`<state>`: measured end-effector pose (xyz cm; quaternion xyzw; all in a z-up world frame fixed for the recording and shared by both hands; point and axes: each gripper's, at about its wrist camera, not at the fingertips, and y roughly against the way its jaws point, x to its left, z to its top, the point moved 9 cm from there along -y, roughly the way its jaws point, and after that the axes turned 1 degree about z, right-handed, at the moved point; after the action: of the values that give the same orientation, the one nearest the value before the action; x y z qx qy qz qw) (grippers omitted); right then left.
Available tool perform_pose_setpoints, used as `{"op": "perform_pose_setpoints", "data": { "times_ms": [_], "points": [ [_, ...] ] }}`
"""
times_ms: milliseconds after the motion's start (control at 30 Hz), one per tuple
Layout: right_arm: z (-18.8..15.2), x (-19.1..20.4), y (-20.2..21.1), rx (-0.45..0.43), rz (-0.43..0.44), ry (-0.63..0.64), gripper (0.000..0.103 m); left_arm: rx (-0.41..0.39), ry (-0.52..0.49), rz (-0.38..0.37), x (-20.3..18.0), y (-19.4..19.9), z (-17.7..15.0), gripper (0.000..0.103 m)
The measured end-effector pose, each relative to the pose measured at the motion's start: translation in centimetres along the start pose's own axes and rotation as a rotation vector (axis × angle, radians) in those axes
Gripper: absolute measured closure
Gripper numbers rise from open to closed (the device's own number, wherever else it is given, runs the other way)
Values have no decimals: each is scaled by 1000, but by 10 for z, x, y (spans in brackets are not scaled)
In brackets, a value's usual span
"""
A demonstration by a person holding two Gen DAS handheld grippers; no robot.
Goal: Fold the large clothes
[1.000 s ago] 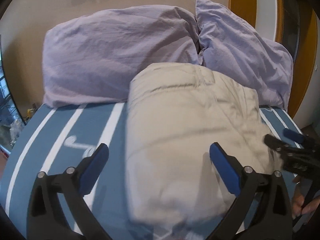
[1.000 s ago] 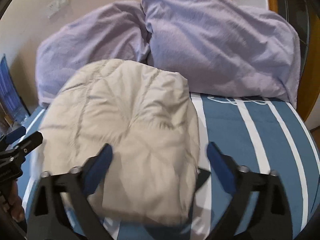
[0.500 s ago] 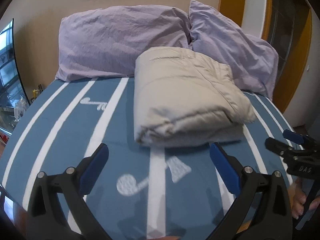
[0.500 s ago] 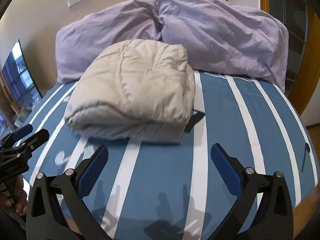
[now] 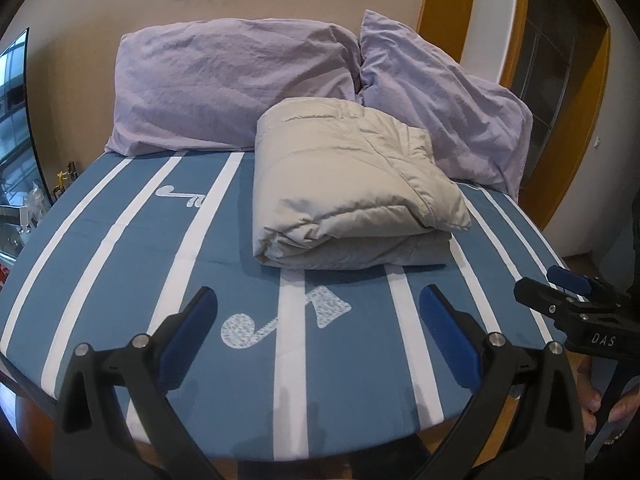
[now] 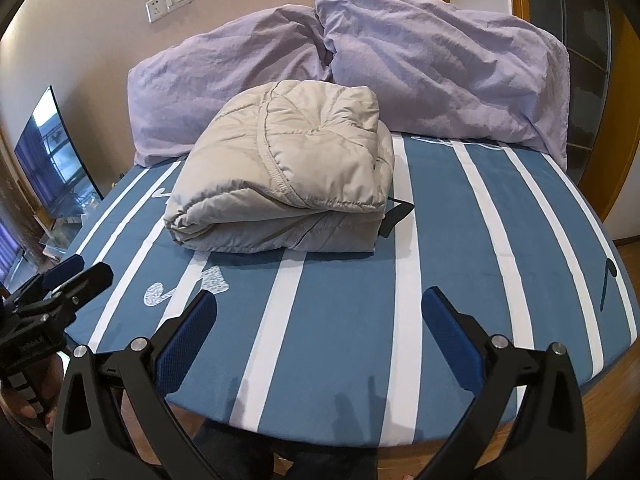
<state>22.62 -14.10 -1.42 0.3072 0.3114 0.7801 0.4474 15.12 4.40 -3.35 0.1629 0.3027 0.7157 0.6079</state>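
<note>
A beige padded jacket (image 5: 352,192) lies folded into a thick bundle on the blue striped bed (image 5: 120,248), just in front of the pillows. It also shows in the right wrist view (image 6: 288,176), with a black strap (image 6: 396,216) sticking out at its right side. My left gripper (image 5: 318,328) is open and empty, over the bed's near edge, well short of the jacket. My right gripper (image 6: 320,328) is open and empty too, held back from the jacket. Each gripper shows at the other view's edge, the right one (image 5: 568,300) and the left one (image 6: 68,280).
Two lilac pillows (image 5: 236,84) (image 6: 444,68) lean against the beige wall behind the jacket. A screen (image 6: 56,156) stands to the left of the bed. A wooden door frame (image 5: 576,92) is at the right. The bed's wooden edge (image 6: 608,392) runs below the sheet.
Both grippers have pulled back from the folded jacket toward the foot of the bed. The jacket, close under them a second ago, now lies alone further off.
</note>
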Motion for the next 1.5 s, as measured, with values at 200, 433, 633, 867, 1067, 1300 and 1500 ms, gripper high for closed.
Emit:
{"op": "perform_pose_setpoints", "data": {
  "times_ms": [200,433,633,867,1067,1300,1500],
  "points": [
    [-2,4,2,3,16,-2,1,5,-9,-17,-7,1,-3,2],
    [-2,5,2,4,18,-4,1,16,-8,-22,-9,0,-5,2],
    [-5,7,2,8,22,0,1,13,-7,-22,-9,0,-4,2],
    [-6,8,0,17,30,3,1,14,-8,-22,-9,0,-5,2],
    [-6,10,-1,24,37,8,1,15,-8,-23,-10,0,-5,2],
    [-8,9,-3,29,37,4,1,16,-8,-22,-10,-1,-5,2],
    [-8,9,-3,31,38,3,1,16,-8,-22,-10,-1,-5,2]
  ]
}}
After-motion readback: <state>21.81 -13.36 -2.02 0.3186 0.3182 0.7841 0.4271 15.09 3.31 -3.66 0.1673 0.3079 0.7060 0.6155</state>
